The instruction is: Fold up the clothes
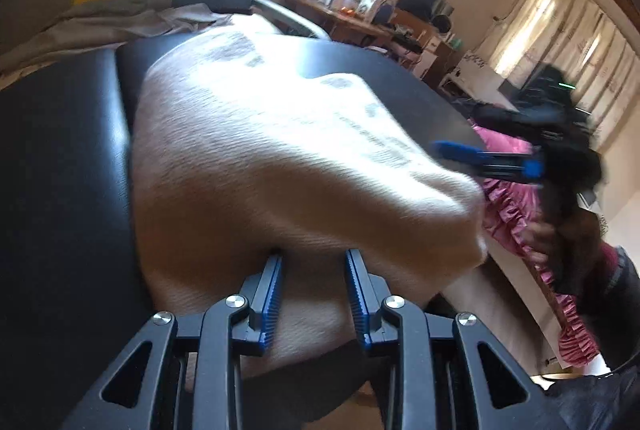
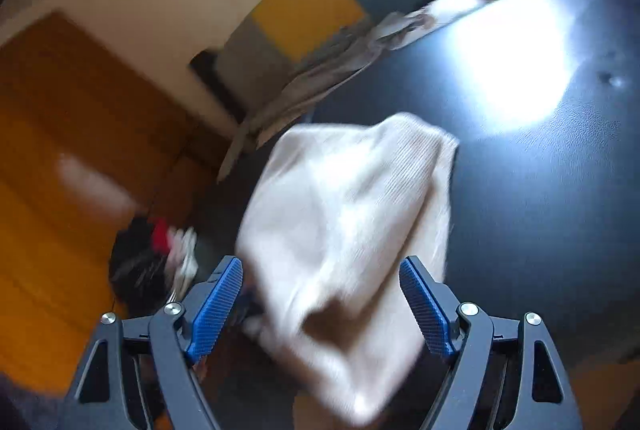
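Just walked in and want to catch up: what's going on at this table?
A person with a gripper in each hand is folding a cream garment on a black table. The left gripper has a bunched part of it between its jaws. The right gripper stands open around another part, gripping nothing. The pictures are blurred. Grey cloth lies at the table's far edge.

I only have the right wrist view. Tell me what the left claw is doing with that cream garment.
Observer: The left claw has a bunch of the cream garment pinched between its fingers, at the near edge.
Operator: Say where my right claw sits from there.
Observer: The right claw is blurred at the garment's right edge, next to pink ruffled fabric.
Operator: Report the garment's top face.
Observer: A faint grey print shows on it.
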Available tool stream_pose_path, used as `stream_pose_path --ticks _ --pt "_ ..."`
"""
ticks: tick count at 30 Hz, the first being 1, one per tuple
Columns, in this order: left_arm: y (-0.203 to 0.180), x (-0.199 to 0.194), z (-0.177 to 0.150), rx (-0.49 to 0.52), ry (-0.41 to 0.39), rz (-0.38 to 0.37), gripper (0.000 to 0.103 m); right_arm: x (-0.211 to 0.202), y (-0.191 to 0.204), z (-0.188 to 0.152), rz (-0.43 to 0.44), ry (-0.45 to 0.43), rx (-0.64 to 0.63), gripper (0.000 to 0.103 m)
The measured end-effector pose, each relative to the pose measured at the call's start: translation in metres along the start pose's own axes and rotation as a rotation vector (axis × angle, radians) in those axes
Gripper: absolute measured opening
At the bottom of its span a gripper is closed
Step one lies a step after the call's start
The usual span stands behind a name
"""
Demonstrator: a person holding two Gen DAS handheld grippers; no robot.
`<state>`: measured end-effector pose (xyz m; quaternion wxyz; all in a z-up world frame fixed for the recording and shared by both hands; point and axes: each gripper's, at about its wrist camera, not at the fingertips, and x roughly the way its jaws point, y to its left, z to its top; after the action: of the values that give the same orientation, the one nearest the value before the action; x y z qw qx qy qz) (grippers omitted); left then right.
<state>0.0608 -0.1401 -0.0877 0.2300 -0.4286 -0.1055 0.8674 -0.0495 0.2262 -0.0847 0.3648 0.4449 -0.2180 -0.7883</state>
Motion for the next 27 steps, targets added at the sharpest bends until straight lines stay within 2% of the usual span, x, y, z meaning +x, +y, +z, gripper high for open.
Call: stream_pose_path --ticks 3,4,5,6,8,10,11,14,16,17,19,20,21,22,23,25,27 --pt "-0.017 0.009 0.001 0.054 -0.003 -0.016 0.03 0.033 -0.021 0.013 -0.045 0.037 0.069 0.081" --pt "-0.023 0.011 0.001 0.074 -0.009 -0.024 0.03 0.045 -0.022 0.015 -0.06 0.062 0.067 0.07" --pt "-0.029 0.013 0.001 0.093 -0.014 -0.032 0.03 0.056 -0.023 0.016 -0.075 0.086 0.063 0.035" --pt "-0.033 0.013 0.001 0.112 -0.021 -0.048 0.03 0.054 -0.014 0.02 -0.094 0.08 0.016 0.019" --pt "-0.041 0.014 -0.002 0.15 -0.026 -0.086 0.032 0.051 0.004 0.027 -0.134 0.067 -0.076 0.019" --pt "-0.047 0.027 -0.008 0.196 0.024 -0.066 0.032 0.047 0.021 0.035 -0.173 0.053 -0.168 0.018" --pt "-0.048 0.035 -0.012 0.205 0.057 -0.06 0.032 0.041 0.031 0.04 -0.208 0.019 -0.219 0.018" --pt "-0.047 0.04 -0.018 0.187 0.051 -0.071 0.032 0.046 0.03 0.046 -0.443 0.013 -0.378 0.018" --pt "-0.044 0.04 -0.017 0.152 0.059 -0.085 0.032 0.071 0.003 0.04 -0.478 0.105 -0.355 0.018" --pt "-0.041 0.04 -0.016 0.133 0.058 -0.093 0.032 0.078 -0.008 0.035 -0.487 0.13 -0.344 0.019" --pt "-0.037 0.039 -0.016 0.095 0.05 -0.108 0.032 0.073 -0.023 0.034 -0.439 0.089 -0.273 0.021" --pt "-0.036 0.038 -0.016 0.083 0.046 -0.113 0.032 0.071 -0.03 0.034 -0.416 0.069 -0.238 0.025" --pt "-0.035 0.036 -0.015 0.069 0.047 -0.118 0.032 0.064 -0.035 0.035 -0.408 0.054 -0.215 0.031" --pt "-0.033 0.032 -0.012 0.044 0.044 -0.131 0.032 0.061 -0.039 0.034 -0.415 0.045 -0.209 0.044" --pt "-0.029 0.026 -0.008 0.012 0.036 -0.149 0.032 0.056 -0.039 0.034 -0.416 0.041 -0.206 0.051" --pt "-0.019 0.012 0.001 -0.036 -0.011 -0.16 0.032 0.048 -0.033 0.032 -0.423 0.023 -0.222 0.051" --pt "-0.006 -0.006 0.013 -0.081 -0.086 -0.136 0.032 0.039 -0.012 0.033 -0.435 -0.009 -0.287 0.051"
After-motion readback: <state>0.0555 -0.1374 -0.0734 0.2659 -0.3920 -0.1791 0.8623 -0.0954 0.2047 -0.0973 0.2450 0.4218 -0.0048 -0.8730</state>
